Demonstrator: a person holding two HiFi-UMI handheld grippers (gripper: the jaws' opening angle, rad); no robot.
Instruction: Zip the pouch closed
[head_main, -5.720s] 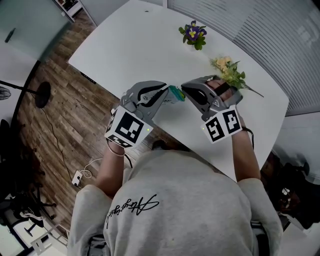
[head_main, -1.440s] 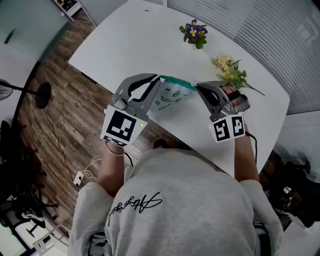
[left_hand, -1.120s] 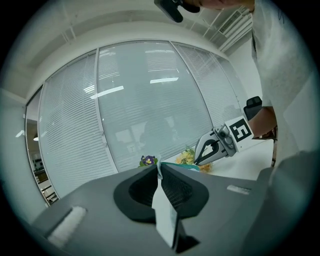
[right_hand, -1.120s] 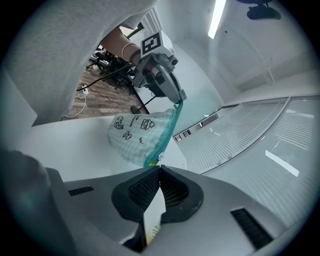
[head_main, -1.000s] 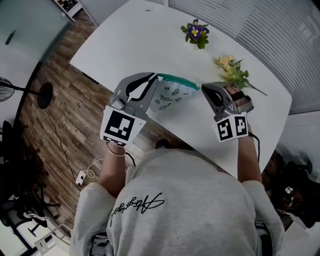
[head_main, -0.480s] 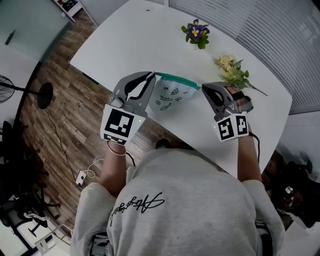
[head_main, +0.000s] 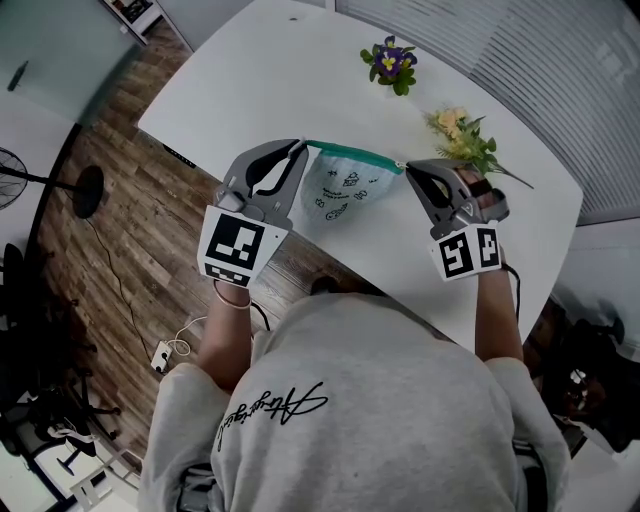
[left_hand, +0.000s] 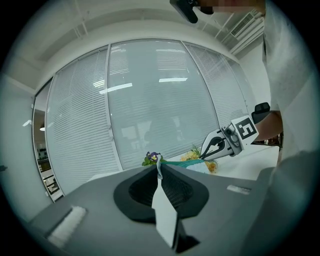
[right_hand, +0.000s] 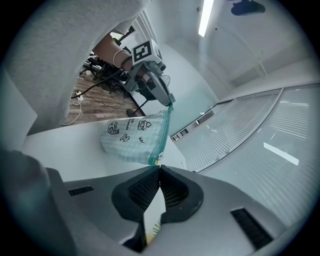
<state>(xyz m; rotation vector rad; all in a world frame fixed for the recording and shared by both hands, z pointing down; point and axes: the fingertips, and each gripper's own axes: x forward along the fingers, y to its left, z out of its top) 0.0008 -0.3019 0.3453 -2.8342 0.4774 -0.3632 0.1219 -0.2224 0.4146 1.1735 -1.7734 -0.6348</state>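
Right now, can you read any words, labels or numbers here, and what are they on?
On the sweatshirt: black cursive script, not legible.
On the pouch: small print beside black doodles, too small to read.
On the left gripper and right gripper: cubes with black-and-white square markers, no letters.

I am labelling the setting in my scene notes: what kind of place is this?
Probably an office or a meeting room. A large white table stands on a wood-patterned floor, a wall of tall windows with closed blinds runs beside it, and a strip light hangs on the ceiling.
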